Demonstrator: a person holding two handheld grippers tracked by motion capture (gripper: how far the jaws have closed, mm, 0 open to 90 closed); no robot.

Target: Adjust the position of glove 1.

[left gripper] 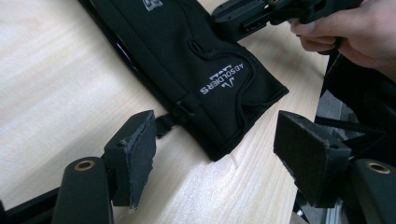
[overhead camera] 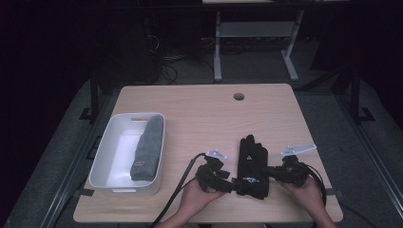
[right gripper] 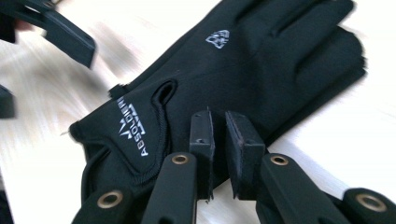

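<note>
Black fabric glove (overhead camera: pixel 252 164) lies flat near the tabletop's (overhead camera: pixel 199 114) front edge. Left claw (left gripper: pixel 215 154) released, straddling the cuff corner. Right claw (right gripper: pixel 219 140) nearly clenched over the glove's side edge. Risk: a shallow pinch may slip off the fabric.

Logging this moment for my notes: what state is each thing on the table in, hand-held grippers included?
Black glove: flat on the table, fingers pointing away from the person.
Left hand-held gripper: open, jaws wide by the glove's cuff.
Right hand-held gripper: jaws nearly closed at the glove's edge; grip unclear.
White bin: open-topped.
Grey cloth: folded, inside the bin.
</note>
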